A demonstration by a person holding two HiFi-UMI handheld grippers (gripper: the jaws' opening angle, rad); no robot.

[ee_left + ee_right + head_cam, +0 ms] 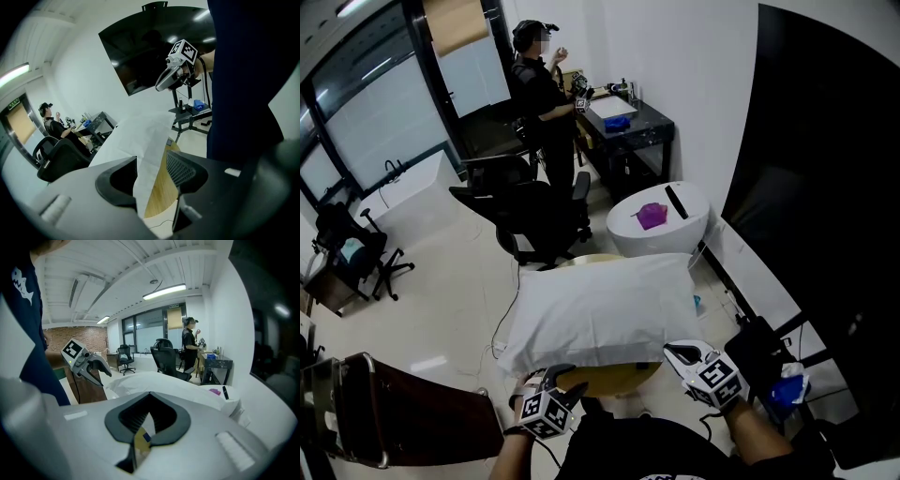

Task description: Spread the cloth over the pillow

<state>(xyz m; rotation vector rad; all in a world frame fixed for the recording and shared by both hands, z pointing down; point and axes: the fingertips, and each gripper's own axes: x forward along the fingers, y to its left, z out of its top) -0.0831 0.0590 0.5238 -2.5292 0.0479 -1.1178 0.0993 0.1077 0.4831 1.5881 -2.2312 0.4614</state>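
Right tongs (149, 417) are clamped on the cloth's (602, 309) near corner. Left tongs (152, 157) stand apart, cloth edge between them, counter (160, 187) beneath.

Nothing here that you can read.
The square markers on your left gripper (565, 378) and right gripper (678, 352) show only black-and-white patterns, and the door sign (14, 101) is too small.

Cloth (600, 314) on table (623, 378); left gripper (566, 374) near-left corner, right gripper (676, 352) near-right; chair (534, 211) behind.
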